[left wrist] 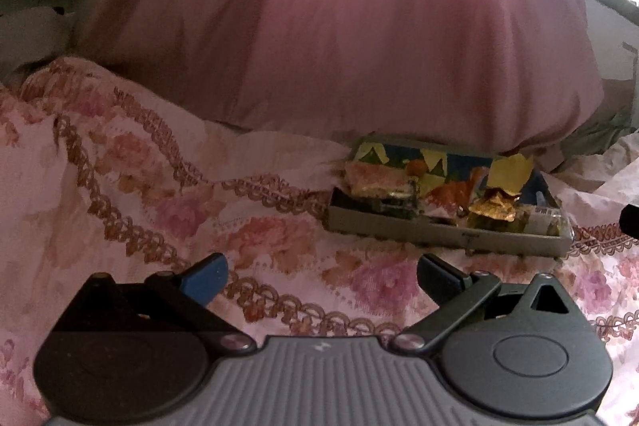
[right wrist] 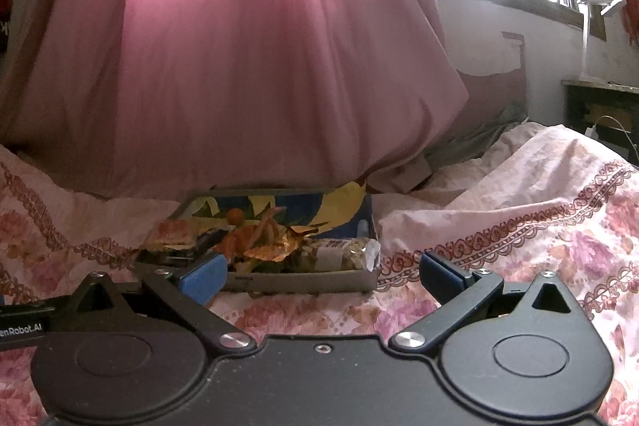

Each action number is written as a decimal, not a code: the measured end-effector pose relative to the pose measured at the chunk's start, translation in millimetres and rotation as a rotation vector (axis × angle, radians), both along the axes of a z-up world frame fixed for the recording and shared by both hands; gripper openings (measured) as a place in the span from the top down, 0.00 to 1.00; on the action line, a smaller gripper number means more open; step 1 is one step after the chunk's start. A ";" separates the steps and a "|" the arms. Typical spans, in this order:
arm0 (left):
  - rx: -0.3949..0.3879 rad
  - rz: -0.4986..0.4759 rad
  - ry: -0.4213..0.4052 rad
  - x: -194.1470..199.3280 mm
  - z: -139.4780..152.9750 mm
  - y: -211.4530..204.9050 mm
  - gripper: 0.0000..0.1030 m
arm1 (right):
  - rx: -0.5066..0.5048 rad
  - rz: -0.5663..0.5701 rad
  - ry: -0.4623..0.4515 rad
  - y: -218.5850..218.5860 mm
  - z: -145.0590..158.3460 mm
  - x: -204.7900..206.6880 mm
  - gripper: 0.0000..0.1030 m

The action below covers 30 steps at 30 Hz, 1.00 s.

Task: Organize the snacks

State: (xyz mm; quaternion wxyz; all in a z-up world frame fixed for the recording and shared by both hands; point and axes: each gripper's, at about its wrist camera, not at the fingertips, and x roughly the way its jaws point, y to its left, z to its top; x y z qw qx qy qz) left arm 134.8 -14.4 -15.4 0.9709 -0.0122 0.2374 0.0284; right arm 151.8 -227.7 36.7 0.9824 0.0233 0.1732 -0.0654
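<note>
A shallow grey tray [left wrist: 439,232] with a blue and yellow printed inside lies on the floral bedspread, at the foot of a big pink pillow. It holds several snack packets: a pink-orange packet [left wrist: 375,178] at the left, crumpled gold wrappers [left wrist: 493,210] and a clear nut bar [left wrist: 547,220] at the right. My left gripper [left wrist: 321,280] is open and empty, short of the tray and left of it. In the right wrist view the tray [right wrist: 303,282] lies just ahead of my open, empty right gripper [right wrist: 321,276], with the nut bar [right wrist: 339,254] near its front wall.
The large pink pillow [left wrist: 339,26] rises right behind the tray. Rumpled floral bedspread [left wrist: 139,186] spreads to the left and forms a raised fold [right wrist: 519,186] on the right. A window, a white lamp [right wrist: 587,38] and a dark side table [right wrist: 603,110] stand at the far right.
</note>
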 end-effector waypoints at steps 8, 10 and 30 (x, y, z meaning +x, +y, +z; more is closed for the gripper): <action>0.003 0.021 0.019 -2.8 -2.8 1.5 0.00 | -0.021 -0.003 0.015 1.4 -3.0 -1.3 0.01; 0.011 0.023 0.025 -1.8 -3.2 0.5 0.00 | -0.025 -0.001 0.016 1.8 -3.2 -2.2 0.01; -0.121 0.114 0.091 -33.7 -0.6 22.0 0.00 | -0.043 0.016 0.077 7.9 -4.6 -33.1 0.01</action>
